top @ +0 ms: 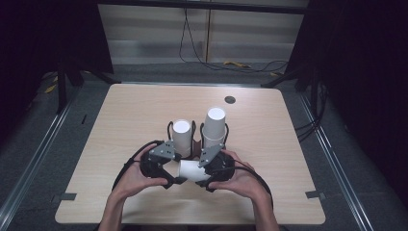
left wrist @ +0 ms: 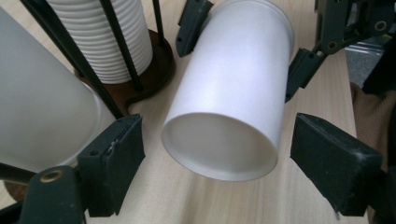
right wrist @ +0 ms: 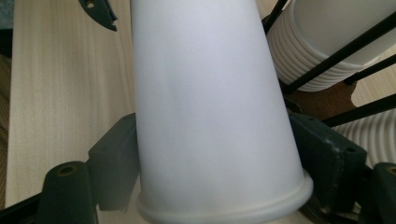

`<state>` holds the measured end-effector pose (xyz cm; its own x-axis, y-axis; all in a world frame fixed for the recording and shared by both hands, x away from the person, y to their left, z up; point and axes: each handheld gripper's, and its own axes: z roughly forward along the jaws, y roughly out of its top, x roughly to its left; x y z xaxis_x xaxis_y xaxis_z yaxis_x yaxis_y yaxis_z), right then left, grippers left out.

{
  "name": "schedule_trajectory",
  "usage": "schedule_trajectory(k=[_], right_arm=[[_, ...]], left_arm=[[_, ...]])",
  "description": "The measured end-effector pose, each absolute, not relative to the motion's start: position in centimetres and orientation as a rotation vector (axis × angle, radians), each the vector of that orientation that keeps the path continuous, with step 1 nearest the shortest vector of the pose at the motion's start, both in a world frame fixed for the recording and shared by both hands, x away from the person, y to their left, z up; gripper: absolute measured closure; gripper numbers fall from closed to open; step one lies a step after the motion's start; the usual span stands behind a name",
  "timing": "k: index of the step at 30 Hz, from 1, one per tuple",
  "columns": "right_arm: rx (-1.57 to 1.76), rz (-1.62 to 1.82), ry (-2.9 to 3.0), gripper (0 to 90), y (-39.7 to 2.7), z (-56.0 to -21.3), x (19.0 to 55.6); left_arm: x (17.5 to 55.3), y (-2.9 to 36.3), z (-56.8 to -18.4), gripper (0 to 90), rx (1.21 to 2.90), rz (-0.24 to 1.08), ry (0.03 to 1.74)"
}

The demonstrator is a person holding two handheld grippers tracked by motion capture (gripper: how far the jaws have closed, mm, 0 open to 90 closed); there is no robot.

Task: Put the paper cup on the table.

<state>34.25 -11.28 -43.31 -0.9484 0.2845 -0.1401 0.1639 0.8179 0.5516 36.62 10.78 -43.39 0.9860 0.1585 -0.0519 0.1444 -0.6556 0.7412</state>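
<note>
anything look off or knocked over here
One white cup lies on its side instead of standing in the stacks. It is not loose: the right gripper is clamped near its rim, and the left gripper is open around its base without touching. No spills or damage.

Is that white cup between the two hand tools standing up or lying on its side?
On its side. The white cup lies level above the table, base toward the left gripper, whose fingers stand clear; the right gripper clamps its rim end.
</note>
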Motion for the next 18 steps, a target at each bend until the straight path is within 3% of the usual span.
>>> schedule_trajectory(k=[18], right_arm=[[0.289,0.716,2.862,22.0,-9.9,-43.7,34.3]], left_arm=[[37.3,9.6,-44.8,20.3,2.373,-0.070,0.162]])
